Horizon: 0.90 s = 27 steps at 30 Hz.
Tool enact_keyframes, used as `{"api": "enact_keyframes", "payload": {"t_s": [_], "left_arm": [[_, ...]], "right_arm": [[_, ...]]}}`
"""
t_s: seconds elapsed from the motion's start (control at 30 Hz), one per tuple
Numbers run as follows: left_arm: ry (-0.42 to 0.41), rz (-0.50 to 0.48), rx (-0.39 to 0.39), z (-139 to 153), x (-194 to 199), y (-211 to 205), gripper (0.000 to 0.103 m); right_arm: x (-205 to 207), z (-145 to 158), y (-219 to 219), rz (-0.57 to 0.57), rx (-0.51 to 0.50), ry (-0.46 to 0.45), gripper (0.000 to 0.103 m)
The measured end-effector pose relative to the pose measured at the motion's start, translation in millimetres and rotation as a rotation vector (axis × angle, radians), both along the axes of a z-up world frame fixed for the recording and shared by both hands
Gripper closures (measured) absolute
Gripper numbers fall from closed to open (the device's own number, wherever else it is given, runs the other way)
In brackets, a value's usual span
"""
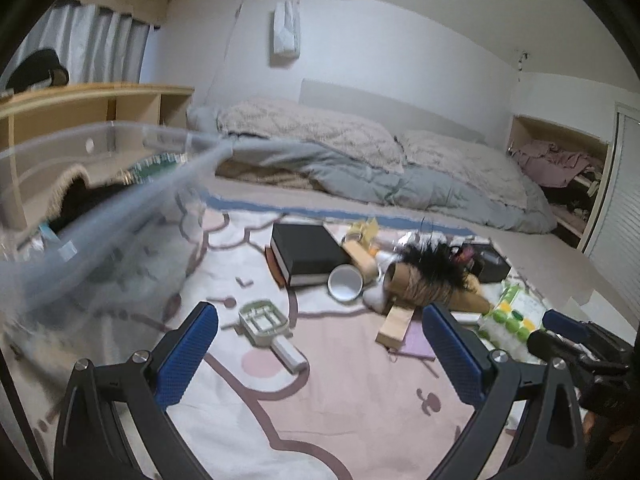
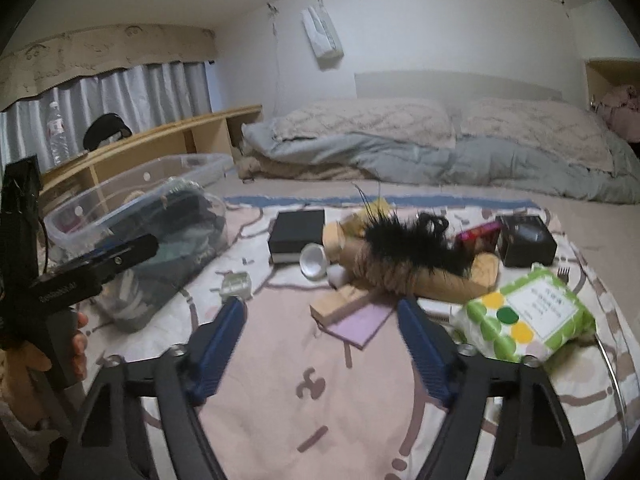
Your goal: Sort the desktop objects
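The left gripper and right gripper both gape wide, holding nothing above the pink patterned blanket. The clutter (black rectangular box, white cup) lies ahead; only the right view shows the clear plastic bin whole.

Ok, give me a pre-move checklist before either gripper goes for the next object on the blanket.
1. Left gripper open, nothing between its fingers: ok.
2. Right gripper open, nothing between its fingers: ok.
3. Clear bin uncovered and already holding items: ok.
4. Green paddle lies alone, free of the pile: ok.
5. White cup on its side against the black box: not ok for a clean grasp.
6. Room left in the bin: cannot tell.
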<state>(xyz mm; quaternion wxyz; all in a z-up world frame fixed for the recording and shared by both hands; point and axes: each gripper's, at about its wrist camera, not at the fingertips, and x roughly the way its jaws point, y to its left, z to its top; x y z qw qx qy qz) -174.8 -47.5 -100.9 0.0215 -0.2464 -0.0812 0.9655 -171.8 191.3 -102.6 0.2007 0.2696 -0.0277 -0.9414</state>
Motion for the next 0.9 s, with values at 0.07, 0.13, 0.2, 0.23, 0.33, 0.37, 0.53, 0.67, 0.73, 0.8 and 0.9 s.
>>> {"api": "enact_keyframes", "payload": {"t_s": [0.07,0.13,0.2,0.23,0.33,0.37,0.53,0.67,0.73,0.8,0.9], "left_arm": [[-0.018,0.004,0.000,-9,-6,0,0.001],[-0.040,0.008,-0.003,-19,-13,0,0.002],[-0.063,0.010,0.001,-27,-22,-2,0.002],[-0.075,0.010,0.004,-30,-26,-3,0.002],[-0.124,0.013,0.015,-44,-38,-6,0.007],[-0.139,0.016,0.015,-48,-41,-8,0.008],[-0.223,0.022,0.014,-72,-59,-15,0.018],[-0.294,0.038,0.052,-87,-70,-26,0.023],[-0.321,0.047,0.053,-92,-74,-28,0.033],[-0.334,0.043,0.062,-95,-78,-29,0.034],[-0.348,0.034,0.065,-100,-83,-27,0.034]], "right_arm": [[-4,-7,2,0.000,0.002,-0.026,0.033],[-10,-15,3,0.007,-0.006,-0.066,0.044],[-17,-24,4,0.009,-0.017,-0.114,0.047],[-20,-28,6,0.009,-0.022,-0.130,0.048],[-30,-39,11,-0.002,-0.039,-0.180,0.052],[-34,-41,14,-0.008,-0.049,-0.195,0.054],[-53,-48,28,-0.069,-0.084,-0.229,0.065],[-75,-52,23,-0.070,-0.084,-0.250,0.071],[-86,-58,18,-0.065,-0.069,-0.269,0.075],[-98,-64,10,-0.061,-0.036,-0.284,0.083],[-117,-74,2,-0.069,0.003,-0.310,0.085]]}}
